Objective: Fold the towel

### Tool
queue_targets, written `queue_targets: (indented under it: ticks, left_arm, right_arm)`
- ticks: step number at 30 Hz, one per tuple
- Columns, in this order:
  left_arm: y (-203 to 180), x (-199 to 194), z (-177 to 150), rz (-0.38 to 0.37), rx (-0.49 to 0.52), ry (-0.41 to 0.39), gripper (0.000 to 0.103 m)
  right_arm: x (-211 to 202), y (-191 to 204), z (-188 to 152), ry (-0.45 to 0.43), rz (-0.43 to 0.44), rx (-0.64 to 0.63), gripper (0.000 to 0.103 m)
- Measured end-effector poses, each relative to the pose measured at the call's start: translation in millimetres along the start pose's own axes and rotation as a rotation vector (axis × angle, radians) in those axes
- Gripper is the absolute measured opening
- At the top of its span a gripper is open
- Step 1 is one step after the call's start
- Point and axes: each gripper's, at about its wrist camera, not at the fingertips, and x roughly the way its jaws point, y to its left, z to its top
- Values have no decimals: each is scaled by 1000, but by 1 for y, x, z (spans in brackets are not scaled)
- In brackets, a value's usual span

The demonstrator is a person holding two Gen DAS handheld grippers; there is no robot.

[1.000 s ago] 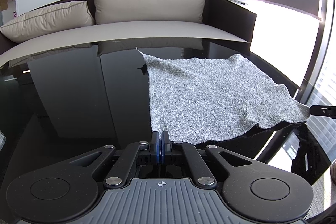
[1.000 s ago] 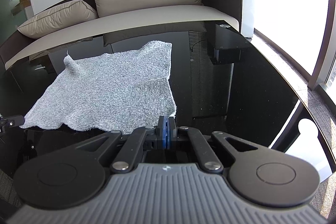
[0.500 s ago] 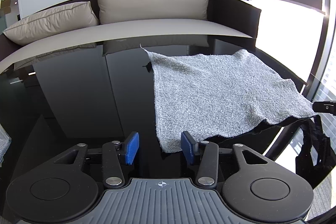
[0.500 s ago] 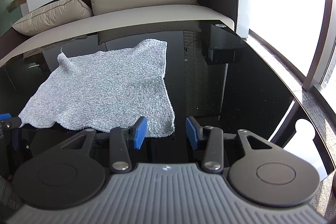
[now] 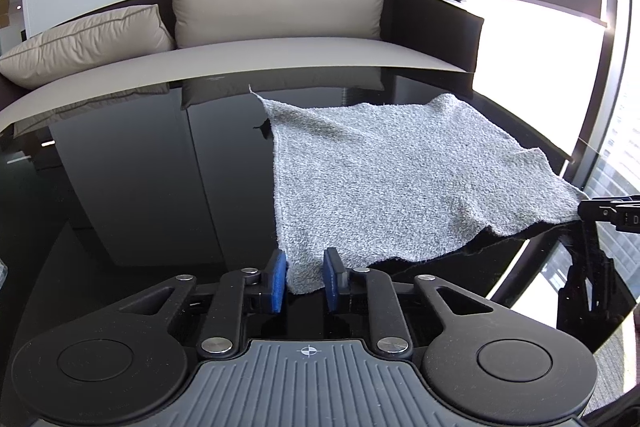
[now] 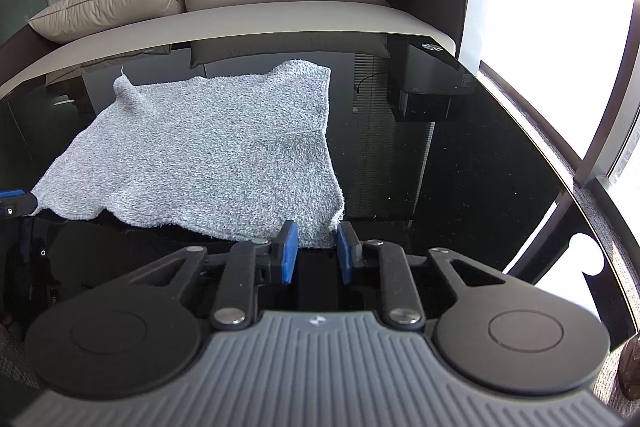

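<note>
Grey terry cloth, the towel [image 5: 404, 183], lay spread on the glossy black table [image 5: 132, 195], its near edge reaching the table's front rim, where both hand-held grippers met it. From the left wrist view, the left gripper [image 5: 306, 281] pointed forward and downward over the table edge, its body level across the bottom of the view, and its jaws were closing with the towel's near-left corner between the blue pads [image 5: 277, 282]; a gap remained visible on the inner side of each pad, so the cloth was not yet pinched. Further right in the same view, the dark tip of the right gripper [image 5: 600, 210] sat at the towel's near-right corner. From the right wrist view, the right gripper [image 6: 318, 253] had the same forward, downward attitude, and its jaws were also closing, with the near-right corner of the towel [image 6: 208, 163] lying just between the pad tips and not yet clamped. The towel was a single unfolded layer of mottled grey-and-white pile, roughly square, with a wavy front edge that lifted slightly off the table between the two corners, a small peak at its far-left corner, and shallow wrinkles across its middle. Behind the table stood a sofa [image 5: 280, 39] with beige cushions [image 5: 276, 5].
</note>
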Motion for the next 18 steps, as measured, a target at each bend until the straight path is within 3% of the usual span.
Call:
queue_targets:
  ticks: [3,18]
  left_arm:
    - [0,1,0,-4,-1,0,6]
    - [2,-8,5,0,-31,-25,3]
  right_arm:
    - [0,2,0,1,10,-4,6]
    - [-15,-5,8,-56,42,39,5]
